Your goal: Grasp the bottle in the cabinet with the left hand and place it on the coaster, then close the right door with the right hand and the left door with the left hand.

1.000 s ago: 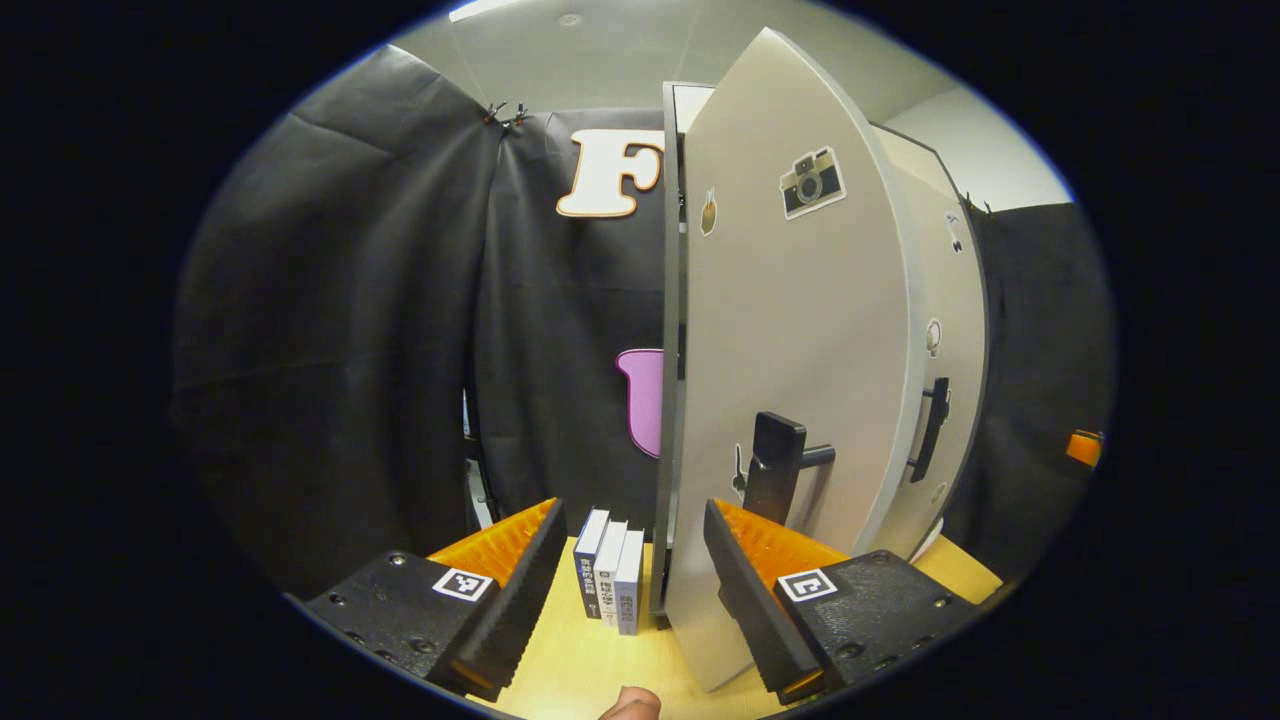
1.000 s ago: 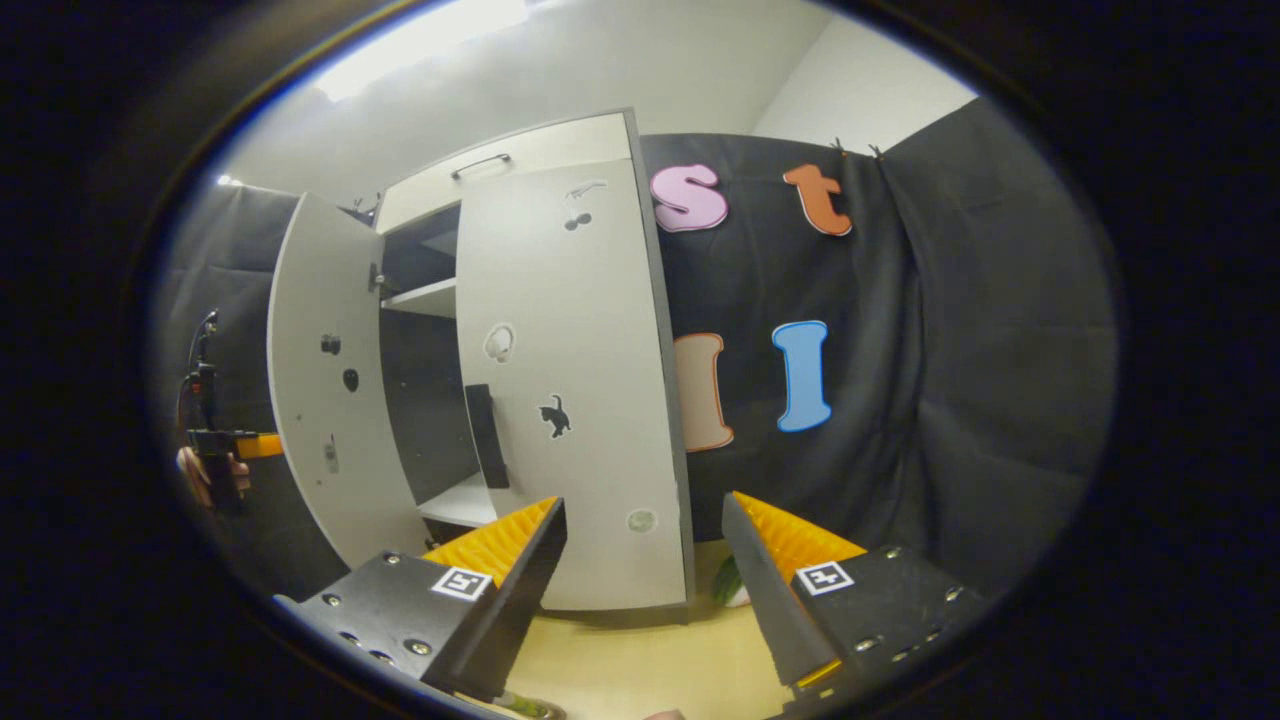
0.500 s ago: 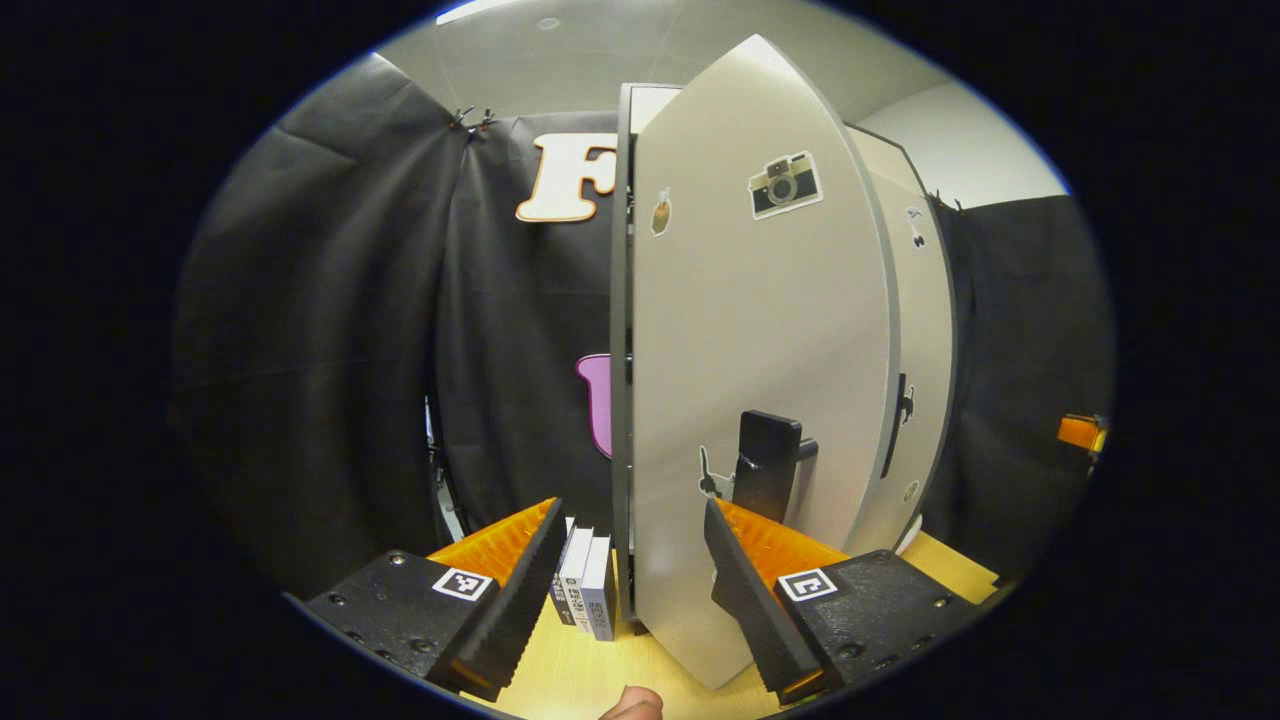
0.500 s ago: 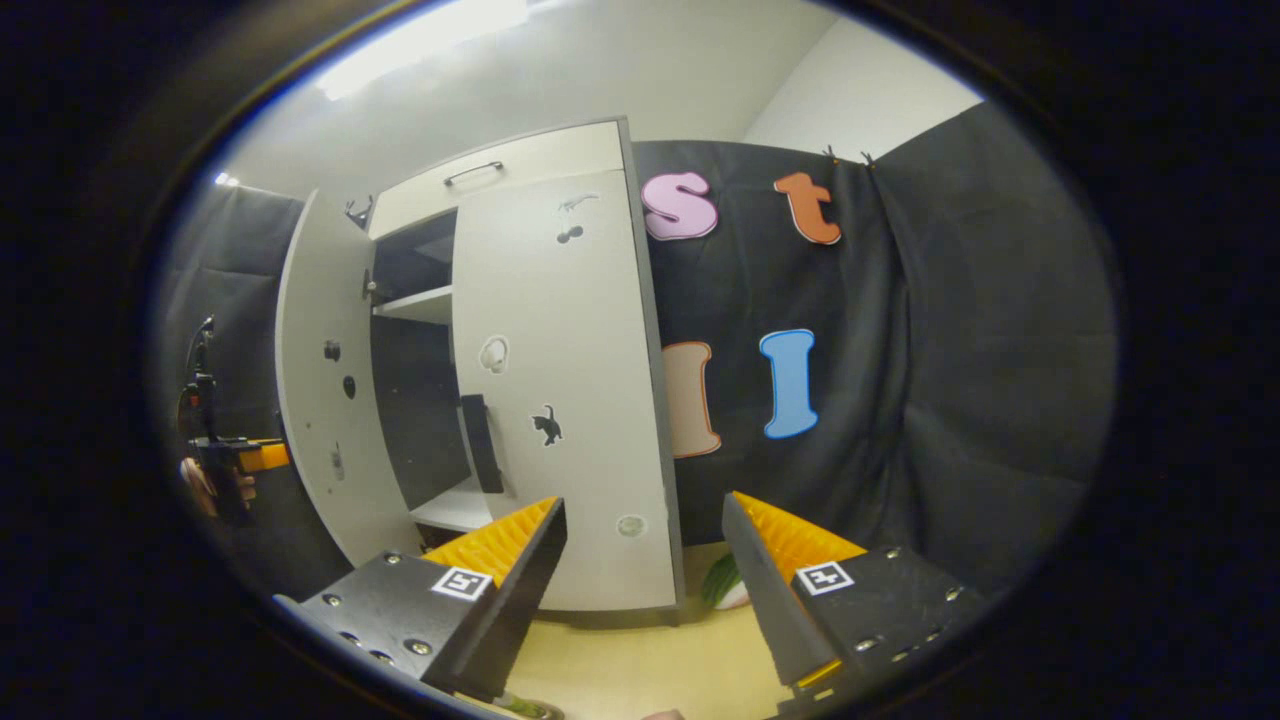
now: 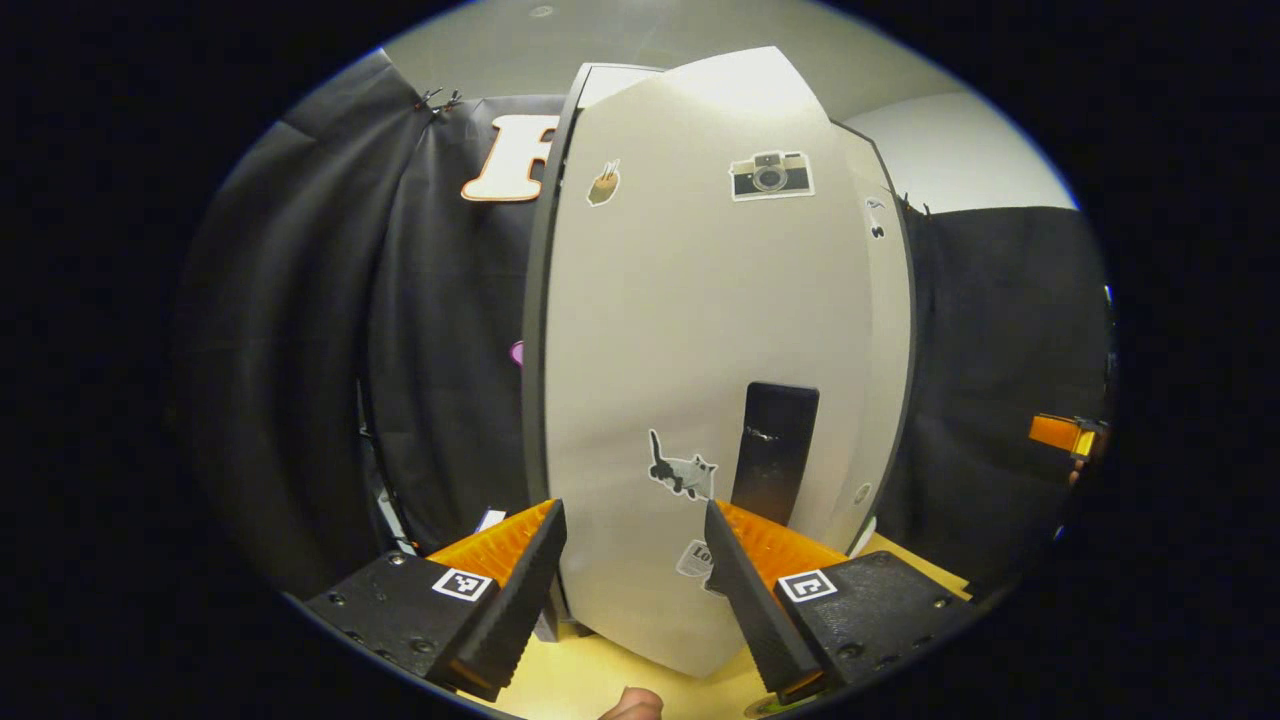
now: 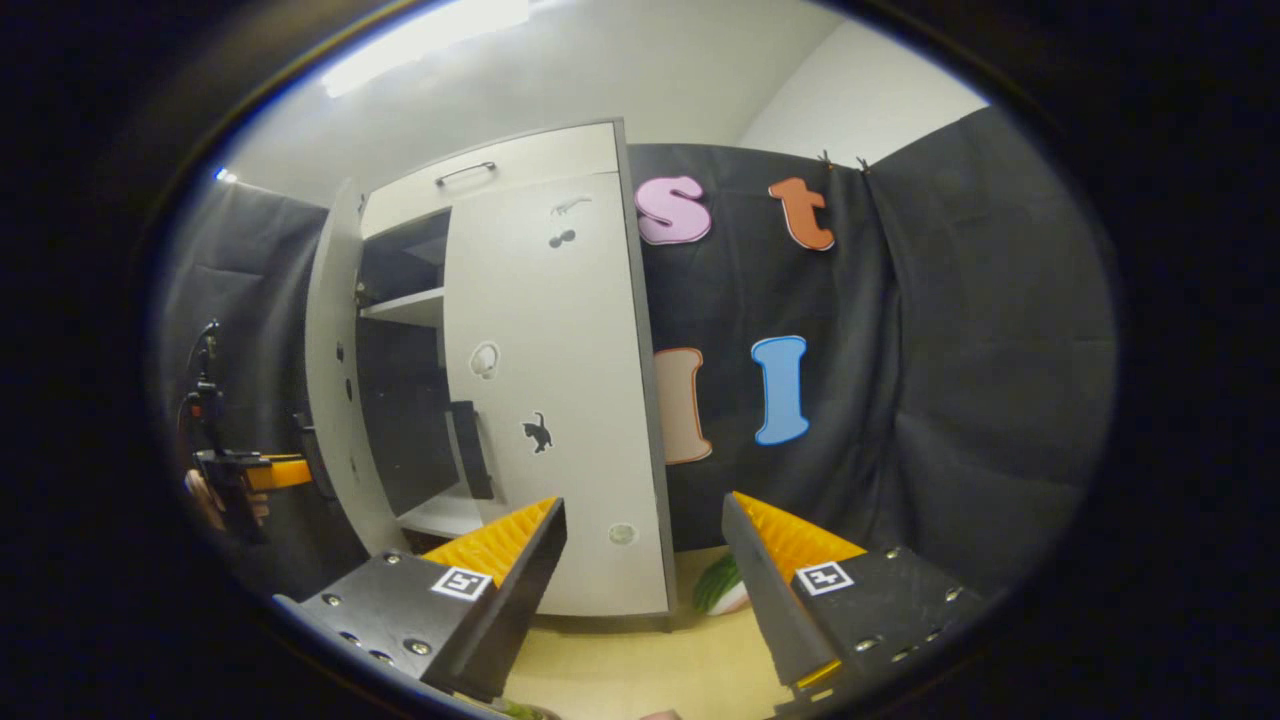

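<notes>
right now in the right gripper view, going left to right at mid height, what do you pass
left gripper → left door → dark cabinet opening → black handle → right door → black cloth wall

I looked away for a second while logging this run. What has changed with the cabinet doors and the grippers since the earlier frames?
The left door has swung further toward shut, though a gap remains; the left gripper, jaws open, followed close behind it without gripping. The right door stayed closed, and the right gripper stayed open and off the cabinet.

Matt white left door (image 5: 700,330) (smooth), black cloth wall (image 6: 930,350), wooden table (image 6: 640,670).
</notes>
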`<act>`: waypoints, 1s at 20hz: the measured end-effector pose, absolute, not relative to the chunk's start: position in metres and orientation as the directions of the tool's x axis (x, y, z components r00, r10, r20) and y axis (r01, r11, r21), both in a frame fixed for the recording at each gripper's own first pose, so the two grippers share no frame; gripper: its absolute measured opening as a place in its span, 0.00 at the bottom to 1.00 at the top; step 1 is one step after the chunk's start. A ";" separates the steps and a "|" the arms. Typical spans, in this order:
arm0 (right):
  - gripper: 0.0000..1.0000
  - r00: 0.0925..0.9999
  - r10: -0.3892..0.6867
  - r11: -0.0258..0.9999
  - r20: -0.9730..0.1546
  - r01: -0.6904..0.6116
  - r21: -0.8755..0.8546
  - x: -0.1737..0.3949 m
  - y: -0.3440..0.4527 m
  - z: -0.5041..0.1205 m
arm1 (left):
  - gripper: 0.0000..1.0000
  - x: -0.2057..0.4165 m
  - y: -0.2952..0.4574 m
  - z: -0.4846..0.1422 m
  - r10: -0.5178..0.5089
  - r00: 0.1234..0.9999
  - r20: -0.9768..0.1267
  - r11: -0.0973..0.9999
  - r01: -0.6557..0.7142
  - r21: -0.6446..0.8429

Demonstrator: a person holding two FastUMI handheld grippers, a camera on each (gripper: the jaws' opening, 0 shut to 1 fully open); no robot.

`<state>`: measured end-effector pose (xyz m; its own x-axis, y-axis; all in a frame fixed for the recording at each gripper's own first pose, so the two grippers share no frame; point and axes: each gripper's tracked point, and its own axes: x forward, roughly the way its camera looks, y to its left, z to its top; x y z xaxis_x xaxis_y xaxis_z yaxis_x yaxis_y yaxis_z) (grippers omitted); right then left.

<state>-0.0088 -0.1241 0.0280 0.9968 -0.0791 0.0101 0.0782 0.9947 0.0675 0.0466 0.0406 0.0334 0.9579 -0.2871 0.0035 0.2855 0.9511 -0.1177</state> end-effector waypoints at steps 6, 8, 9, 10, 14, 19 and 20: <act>0.95 0.997 -0.074 0.996 0.008 0.074 0.059 0.014 -0.121 0.030 | 0.90 0.045 0.012 0.041 -0.302 0.953 0.040 0.952 0.303 -0.046; 0.95 0.998 -0.064 0.995 0.003 0.063 0.071 0.013 -0.119 0.026 | 0.91 0.042 0.012 0.038 -0.282 0.959 0.031 0.958 0.284 -0.046; 0.95 0.998 -0.061 0.995 0.003 0.061 0.079 0.012 -0.118 0.027 | 0.88 0.040 0.014 0.038 -0.268 0.963 0.026 0.962 0.269 -0.054; 0.93 0.998 -0.057 0.995 0.007 0.056 0.087 0.011 -0.117 0.029 | 0.92 0.035 0.018 0.038 -0.256 0.966 0.025 0.964 0.257 -0.064; 0.95 1.000 -0.022 0.997 0.009 0.022 0.073 -0.001 -0.107 0.032 | 0.92 0.004 0.036 0.047 -0.158 0.986 0.053 0.985 0.161 -0.064; 0.95 1.000 0.020 0.998 0.014 -0.021 0.056 -0.022 -0.086 0.031 | 0.92 -0.028 0.040 0.044 -0.103 0.994 0.047 0.991 0.107 -0.086; 0.95 0.999 0.032 0.997 0.016 -0.033 0.063 -0.026 -0.080 0.031 | 0.92 -0.034 0.043 0.041 -0.091 0.995 0.035 0.991 0.094 -0.097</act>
<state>-0.0261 -0.0800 0.0305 0.9993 0.0321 0.0164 -0.0331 0.9974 0.0634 -0.0345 0.0428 0.0409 0.9952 -0.0913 0.0352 0.0943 0.9908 -0.0971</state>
